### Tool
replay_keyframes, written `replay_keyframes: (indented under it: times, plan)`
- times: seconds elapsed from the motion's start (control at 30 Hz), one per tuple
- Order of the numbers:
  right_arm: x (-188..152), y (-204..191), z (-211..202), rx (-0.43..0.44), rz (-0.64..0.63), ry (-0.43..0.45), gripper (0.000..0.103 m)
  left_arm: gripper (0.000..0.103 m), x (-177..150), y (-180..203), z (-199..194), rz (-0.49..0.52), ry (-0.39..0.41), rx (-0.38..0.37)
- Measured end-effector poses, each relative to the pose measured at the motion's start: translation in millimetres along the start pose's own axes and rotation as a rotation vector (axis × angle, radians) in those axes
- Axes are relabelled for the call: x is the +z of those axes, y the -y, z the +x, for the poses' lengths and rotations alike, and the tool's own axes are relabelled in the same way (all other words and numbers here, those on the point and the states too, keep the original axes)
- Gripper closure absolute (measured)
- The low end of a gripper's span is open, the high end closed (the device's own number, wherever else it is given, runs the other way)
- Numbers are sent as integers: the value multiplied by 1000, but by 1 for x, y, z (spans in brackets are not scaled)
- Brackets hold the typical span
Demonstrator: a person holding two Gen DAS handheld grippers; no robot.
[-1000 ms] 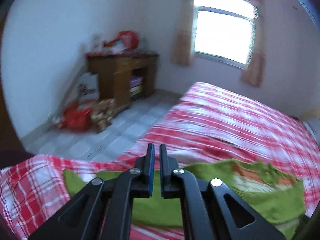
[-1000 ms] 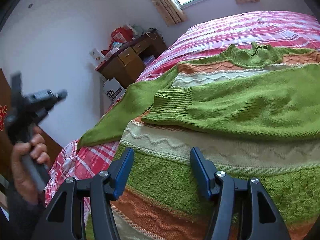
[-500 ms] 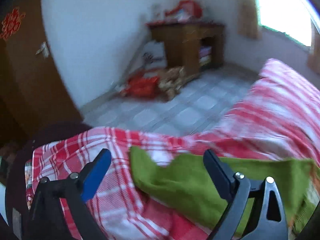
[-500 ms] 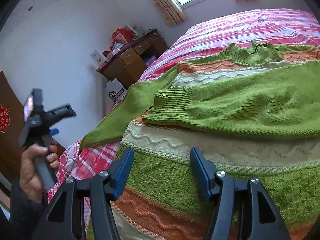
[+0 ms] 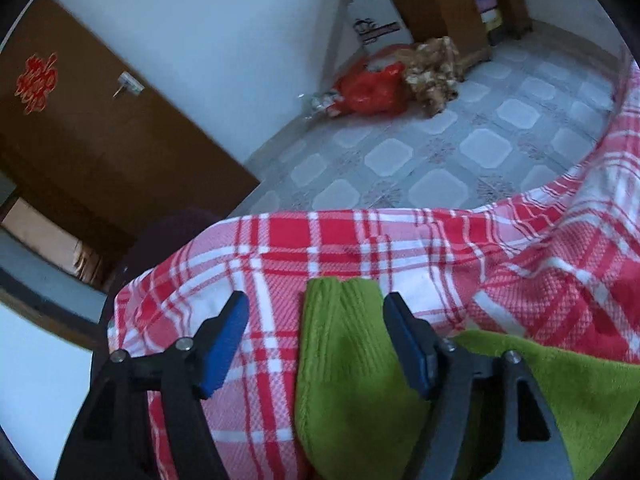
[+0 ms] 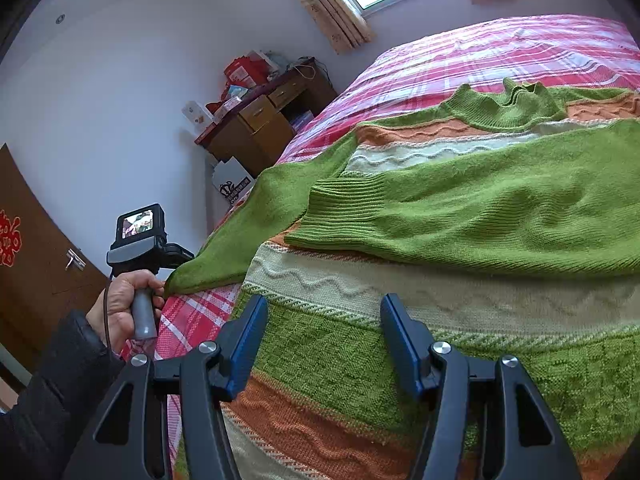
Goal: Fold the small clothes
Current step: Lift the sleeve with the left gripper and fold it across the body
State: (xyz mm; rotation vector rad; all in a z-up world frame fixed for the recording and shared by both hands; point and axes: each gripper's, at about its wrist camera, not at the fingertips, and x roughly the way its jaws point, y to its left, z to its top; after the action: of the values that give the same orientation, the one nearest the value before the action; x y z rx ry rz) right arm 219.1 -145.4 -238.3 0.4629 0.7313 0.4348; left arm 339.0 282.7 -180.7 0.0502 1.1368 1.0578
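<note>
Your left gripper (image 5: pixel 316 344) has its fingers spread wide, with the ribbed cuff (image 5: pixel 340 320) of the sweater's left sleeve lying between them but not yet pinched; your right gripper (image 6: pixel 324 340) is likewise released, poised over the sweater's lower body and gripping nothing. The striped knit sweater (image 6: pixel 440 300) lies flat across the near part of the bed (image 6: pixel 500 52), one sleeve (image 6: pixel 480 216) already crossed over the chest and the other sleeve (image 6: pixel 248 232) trailing out to the left edge of the mattress. The step in hand looks like taking that outstretched cuff, so bring the fingers down astride the ribbing and close on both layers of it, well back from the very edge, since a loose knit is likely to stretch and slip if only a few ribs are caught. Lift just enough to clear the plaid bedspread (image 5: pixel 320 248), which is a coarse woven red-and-white check and may drag on the wool. The sweater body is chunky, with raised wavy cable bands in orange, cream and green; the sleeves are a finer plain green knit that ends in tight vertical ribs.
</note>
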Motion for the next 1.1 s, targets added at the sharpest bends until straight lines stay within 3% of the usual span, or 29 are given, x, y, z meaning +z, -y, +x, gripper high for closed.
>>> replay_keyframes:
  times: [0.1, 0.23, 0.37, 0.4, 0.43, 0.47, 0.53, 0.67, 0.77, 0.9, 0.97, 1.1]
  plan:
    - [0, 1, 0, 1, 1, 1, 43, 30, 0, -2, 6, -27, -26, 6]
    - [-1, 1, -1, 11, 6, 4, 43, 52, -2, 0, 12, -51, -81, -96]
    - [-1, 3, -1, 17, 10, 6, 43, 55, -2, -4, 16, -93, -115, -122]
    - [0, 3, -1, 17, 9, 6, 43, 61, -2, -4, 19, -100, -118, -132]
    - [0, 3, -1, 17, 9, 6, 43, 85, -2, -3, 24, -110, -126, -144]
    - [-1, 3, -1, 17, 9, 7, 43, 94, -4, -6, 30, -121, -146, -151]
    - [0, 3, -2, 17, 9, 7, 43, 95, -10, -12, 38, -164, -155, -212]
    - [0, 3, -2, 20, 10, 9, 43, 96, -14, -24, 15, -208, -58, -332]
    - [0, 3, -2, 24, 12, 12, 43, 97, -18, -34, -35, -209, 105, -403]
    - [0, 2, -2, 25, 13, 12, 43, 97, -44, -39, -132, -138, 399, -515]
    - [0, 3, -2, 28, 17, 15, 43, 97, -68, -34, -183, -63, 513, -621]
    - [1, 6, -4, 43, 34, 24, 43, 96, -120, -17, -241, 87, 607, -827]
